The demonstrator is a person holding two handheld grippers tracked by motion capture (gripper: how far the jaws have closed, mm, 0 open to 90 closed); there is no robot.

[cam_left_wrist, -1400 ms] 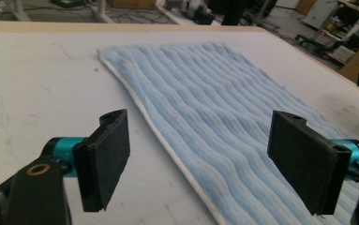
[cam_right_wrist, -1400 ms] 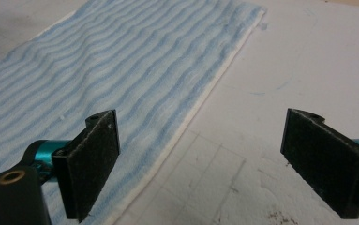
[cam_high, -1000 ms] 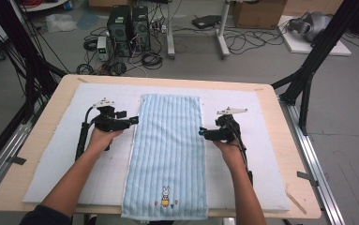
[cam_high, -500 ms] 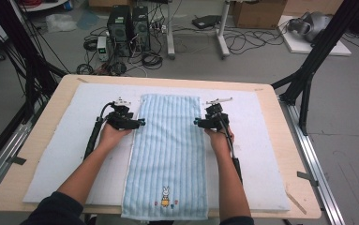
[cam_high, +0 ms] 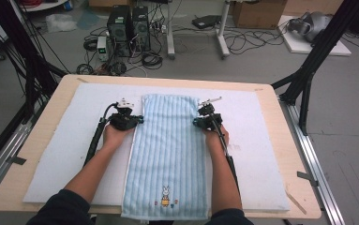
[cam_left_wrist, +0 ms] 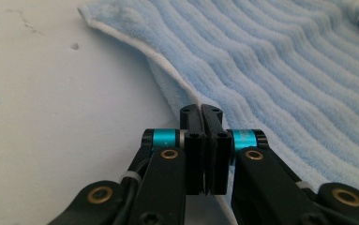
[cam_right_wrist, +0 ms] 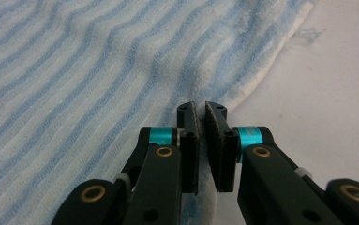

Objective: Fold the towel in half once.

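Note:
A light blue striped towel [cam_high: 168, 145] lies lengthwise on the white mat, with a small rabbit picture [cam_high: 166, 194] at its near end. My left gripper [cam_high: 139, 120] is at the towel's left edge, in the far half. Its jaws have just been closing and now pinch the white hem [cam_left_wrist: 168, 70], as seen at the left gripper [cam_left_wrist: 201, 110]. My right gripper [cam_high: 196, 123] is at the opposite edge. Its jaws have also just been closing, and the right gripper [cam_right_wrist: 200, 108] has a fold of the towel [cam_right_wrist: 88, 70] between its pads.
The white mat [cam_high: 271, 140] covers most of the wooden table [cam_high: 303, 206]. Black frame struts [cam_high: 308, 70] stand at the table's right and left. Computer cases [cam_high: 125, 26] and cables lie on the floor beyond the far edge.
Both grippers moved inward and slightly away from the person, up to the towel's long edges. Their jaws went from open to shut on those edges.

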